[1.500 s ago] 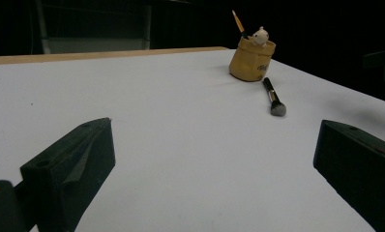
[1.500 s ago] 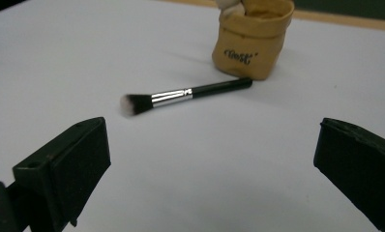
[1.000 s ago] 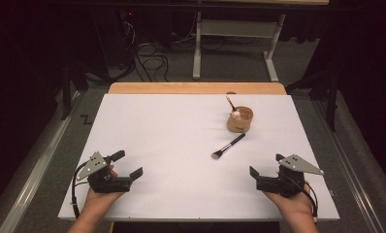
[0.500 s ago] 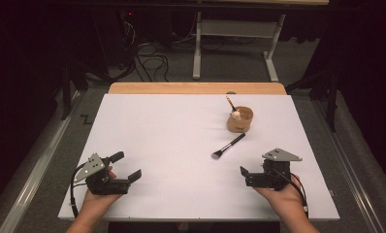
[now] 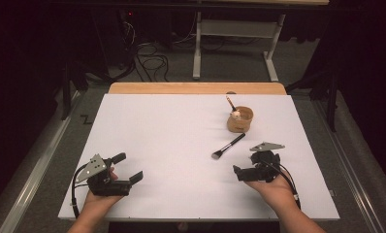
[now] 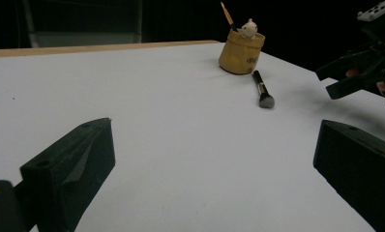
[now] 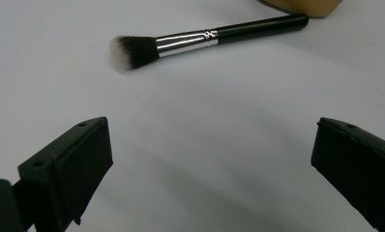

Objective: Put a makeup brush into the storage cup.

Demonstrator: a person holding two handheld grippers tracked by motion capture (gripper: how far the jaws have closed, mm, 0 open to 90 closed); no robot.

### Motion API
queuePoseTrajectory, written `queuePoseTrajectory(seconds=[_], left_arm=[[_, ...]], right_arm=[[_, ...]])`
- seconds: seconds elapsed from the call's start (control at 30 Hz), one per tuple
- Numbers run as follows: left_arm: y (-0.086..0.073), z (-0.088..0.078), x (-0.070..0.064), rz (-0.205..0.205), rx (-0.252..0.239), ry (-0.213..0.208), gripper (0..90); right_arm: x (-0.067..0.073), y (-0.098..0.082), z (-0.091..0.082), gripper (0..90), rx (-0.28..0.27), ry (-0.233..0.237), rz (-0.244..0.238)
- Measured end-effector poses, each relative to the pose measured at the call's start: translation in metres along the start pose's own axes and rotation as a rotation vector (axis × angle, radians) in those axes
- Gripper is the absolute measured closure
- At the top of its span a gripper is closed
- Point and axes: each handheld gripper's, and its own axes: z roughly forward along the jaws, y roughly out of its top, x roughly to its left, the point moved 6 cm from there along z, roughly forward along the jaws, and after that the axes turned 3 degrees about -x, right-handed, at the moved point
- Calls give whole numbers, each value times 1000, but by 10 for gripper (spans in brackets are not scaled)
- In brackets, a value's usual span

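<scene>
A black-handled makeup brush (image 5: 228, 146) with a silver ferrule lies flat on the white table (image 5: 171, 131), bristles toward me. Behind it stands a tan cup (image 5: 240, 119) holding another brush and a small pale figure. My right gripper (image 5: 244, 164) hovers open just short of the lying brush, nothing between its jaws; in the right gripper view the brush (image 7: 205, 37) lies crosswise ahead of the open gripper (image 7: 212, 125). My left gripper (image 5: 128, 167) is open and empty near the front left. The left gripper view shows the cup (image 6: 241, 51), the brush (image 6: 261, 88) and the right gripper (image 6: 333, 82).
A wooden strip (image 5: 196, 88) runs along the table's far edge. Beyond it stand a white metal frame (image 5: 239, 29) and cables on the dark floor. Wide bare tabletop lies between the two grippers.
My right gripper has moved forward and left, closing in on the lying brush. The left gripper has shifted only slightly. Brush and cup have not moved.
</scene>
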Motion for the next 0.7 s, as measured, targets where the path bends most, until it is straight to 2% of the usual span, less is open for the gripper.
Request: queuePoseTrajectory(seconds=[0.3,0.53,0.7], left_arm=[[0,1,0,-2,-1,-5,20],[0,0,0,-1,-3,-8,20],[0,1,-1,2,-2,-13,20]], right_arm=[[8,16,19,43,42,-8,0],[10,33,36,97,28,-24,10],[6,40,46,125,22,-43,37]])
